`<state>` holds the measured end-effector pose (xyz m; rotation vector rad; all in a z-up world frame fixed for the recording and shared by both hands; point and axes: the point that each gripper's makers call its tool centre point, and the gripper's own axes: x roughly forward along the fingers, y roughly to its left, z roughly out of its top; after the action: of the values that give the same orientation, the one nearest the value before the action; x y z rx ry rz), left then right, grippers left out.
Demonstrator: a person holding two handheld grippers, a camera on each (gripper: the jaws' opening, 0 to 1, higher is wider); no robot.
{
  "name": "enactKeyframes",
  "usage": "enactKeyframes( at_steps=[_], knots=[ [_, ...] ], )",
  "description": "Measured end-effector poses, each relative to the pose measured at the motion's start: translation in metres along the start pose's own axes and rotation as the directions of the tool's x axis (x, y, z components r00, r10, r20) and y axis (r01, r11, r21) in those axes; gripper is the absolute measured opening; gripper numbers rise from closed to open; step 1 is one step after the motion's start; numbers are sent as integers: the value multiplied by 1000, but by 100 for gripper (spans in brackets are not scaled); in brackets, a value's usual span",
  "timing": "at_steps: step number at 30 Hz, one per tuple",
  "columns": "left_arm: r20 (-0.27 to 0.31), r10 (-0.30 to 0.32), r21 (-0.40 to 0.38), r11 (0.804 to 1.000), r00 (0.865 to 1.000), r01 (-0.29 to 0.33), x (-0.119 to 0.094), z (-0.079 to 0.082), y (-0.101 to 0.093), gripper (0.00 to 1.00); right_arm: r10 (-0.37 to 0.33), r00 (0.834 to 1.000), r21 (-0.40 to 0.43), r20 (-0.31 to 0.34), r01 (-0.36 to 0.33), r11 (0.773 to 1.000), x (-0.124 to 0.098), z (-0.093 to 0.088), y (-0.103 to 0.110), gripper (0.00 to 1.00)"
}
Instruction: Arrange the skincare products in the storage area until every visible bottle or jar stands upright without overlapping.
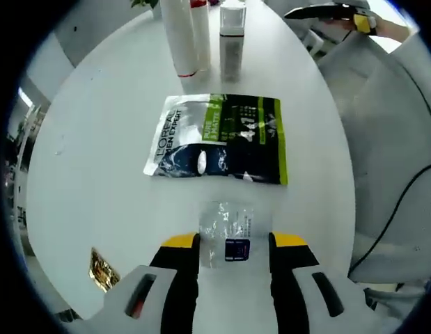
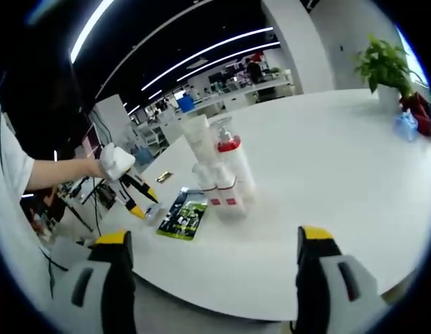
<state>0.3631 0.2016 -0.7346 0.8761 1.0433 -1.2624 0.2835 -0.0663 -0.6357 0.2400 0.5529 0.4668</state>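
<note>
A dark and green L'Oreal sachet (image 1: 222,139) lies flat on the white table (image 1: 97,139). Closer to me, a small clear packet (image 1: 228,240) with a dark label lies between the jaws of my left gripper (image 1: 234,240), which is open around it. At the far end stand two white tubes (image 1: 180,35) and a clear-capped bottle (image 1: 232,38), all upright. In the right gripper view the same cluster of bottles (image 2: 218,177) stands upright, with a red-collared pump bottle (image 2: 232,163) among them and the sachet (image 2: 184,214) to its left. My right gripper (image 2: 214,236) hangs open and empty above the table edge.
A gold wrapper (image 1: 102,270) lies near the table edge. A gloved hand (image 2: 116,161) holds the left gripper (image 2: 142,202) low beside the sachet. A potted plant (image 2: 386,62), a red object (image 2: 417,111) and a blue item (image 2: 404,124) sit at the far side.
</note>
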Motion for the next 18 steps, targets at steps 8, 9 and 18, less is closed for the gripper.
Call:
enactKeyframes(
  at_steps=[8,9,18],
  knots=[
    [-7,9,-13,1000,1000,-9,8,-2,-4,37,-1,1000,0,-1,1,1000,0,0,0,99],
    [-8,8,-13,1000,1000,-8,8,-2,-5,37,0,1000,1,-1,0,1000,0,0,0,99],
    [-3,7,-13,1000,1000,-7,10,-4,-7,37,-1,1000,1,-3,1,1000,0,-1,-1,99]
  ],
)
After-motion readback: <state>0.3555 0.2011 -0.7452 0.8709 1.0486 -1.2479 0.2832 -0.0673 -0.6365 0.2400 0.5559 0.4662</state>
